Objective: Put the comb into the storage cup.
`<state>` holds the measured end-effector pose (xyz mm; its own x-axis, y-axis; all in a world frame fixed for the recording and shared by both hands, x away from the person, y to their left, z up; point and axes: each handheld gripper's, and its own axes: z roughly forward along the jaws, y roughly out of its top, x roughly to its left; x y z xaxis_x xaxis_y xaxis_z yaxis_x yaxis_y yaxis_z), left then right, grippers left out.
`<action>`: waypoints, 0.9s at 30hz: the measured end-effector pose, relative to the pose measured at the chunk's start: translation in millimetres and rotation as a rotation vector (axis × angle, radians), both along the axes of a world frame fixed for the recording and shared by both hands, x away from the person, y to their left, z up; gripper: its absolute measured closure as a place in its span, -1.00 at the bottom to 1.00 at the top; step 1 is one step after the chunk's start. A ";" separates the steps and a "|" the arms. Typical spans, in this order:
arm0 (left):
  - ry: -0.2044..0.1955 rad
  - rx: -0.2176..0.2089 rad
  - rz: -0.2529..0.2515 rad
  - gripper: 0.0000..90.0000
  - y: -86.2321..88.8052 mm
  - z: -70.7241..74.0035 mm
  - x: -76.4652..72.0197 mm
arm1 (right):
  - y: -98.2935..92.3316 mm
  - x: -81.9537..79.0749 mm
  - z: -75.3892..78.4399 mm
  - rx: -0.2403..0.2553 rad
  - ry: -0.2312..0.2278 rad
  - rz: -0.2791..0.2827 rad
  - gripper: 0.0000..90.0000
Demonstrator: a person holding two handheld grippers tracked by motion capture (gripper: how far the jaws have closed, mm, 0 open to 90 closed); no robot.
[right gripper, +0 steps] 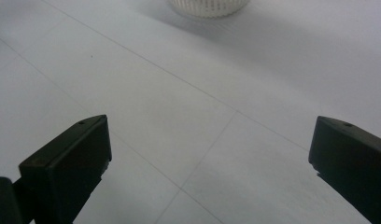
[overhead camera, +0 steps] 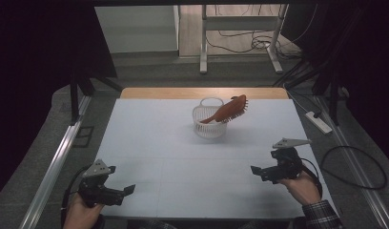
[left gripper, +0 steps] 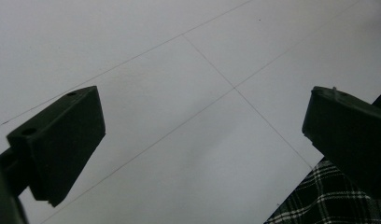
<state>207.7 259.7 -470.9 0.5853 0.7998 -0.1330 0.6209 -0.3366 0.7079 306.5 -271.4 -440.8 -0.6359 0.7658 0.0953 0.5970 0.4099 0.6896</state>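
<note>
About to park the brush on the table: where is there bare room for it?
The wide white stretch between the basket and both tongs, left tongs and right tongs, is bare. So are the table's left and right flanks beside the basket. Only the basket itself, holding the brush, is occupied.

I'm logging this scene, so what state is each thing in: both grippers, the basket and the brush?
Left gripper: open, holding nothing.
Right gripper: open, holding nothing.
Basket: upright on the table, brush inside.
Brush: tilted in the basket, bristle end sticking out over the rim.
</note>
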 end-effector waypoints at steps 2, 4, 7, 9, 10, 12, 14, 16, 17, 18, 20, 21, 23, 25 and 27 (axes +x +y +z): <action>-0.001 0.000 0.000 -1.00 0.0 0.0 -0.1 | -2.0 -2.5 -1.0 -0.010 -0.006 -0.001 -1.00; -0.001 0.000 0.000 -1.00 0.0 0.0 -0.1 | -3.9 -4.9 -2.2 -0.015 -0.007 -0.004 -1.00; -0.001 0.001 0.000 -1.00 0.0 0.0 -0.1 | -7.1 -8.4 -3.9 -0.018 -0.001 -0.010 -1.00; -0.001 0.001 0.000 -1.00 0.0 0.1 -0.1 | -9.1 -10.9 -4.8 -0.020 0.000 -0.015 -1.00; -0.001 0.001 0.000 -1.00 0.0 0.1 -0.1 | -11.6 -13.4 -5.4 -0.025 0.004 -0.020 -1.00; -0.001 0.000 0.000 -1.00 0.0 0.1 -0.1 | -13.0 -14.5 -5.8 -0.027 0.004 -0.021 -1.00; -0.001 0.002 0.001 -1.00 -0.1 0.1 -0.2 | -16.1 -17.2 -6.0 -0.026 0.009 -0.026 -1.00; -0.001 0.001 0.001 -1.00 -0.1 0.1 -0.2 | -18.3 -19.3 -6.4 -0.023 0.011 -0.031 -1.00; -0.001 0.001 0.001 -1.00 -0.1 0.1 -0.2 | -19.5 -20.5 -6.5 -0.024 0.012 -0.034 -1.00; -0.001 0.003 0.001 -1.00 0.1 0.2 -0.2 | -20.8 -22.1 -6.8 -0.025 0.011 -0.039 -1.00; -0.001 0.003 0.001 -1.00 0.0 0.1 -0.2 | -22.8 -24.6 -7.3 -0.024 0.011 -0.045 -1.00; -0.002 0.000 0.003 -1.00 -0.1 0.0 -0.2 | -23.5 -25.4 -7.4 -0.025 0.012 -0.048 -1.00; -0.002 -0.001 0.003 -1.00 0.0 0.0 -0.3 | -26.0 -28.0 -7.9 -0.028 0.010 -0.058 -1.00; -0.001 -0.001 0.003 -1.00 0.0 0.0 -0.3 | -27.3 -29.6 -7.9 -0.033 0.008 -0.064 -1.00; -0.002 -0.001 0.003 -1.00 0.0 0.0 -0.4 | -28.7 -31.7 -8.1 -0.038 0.007 -0.071 -1.00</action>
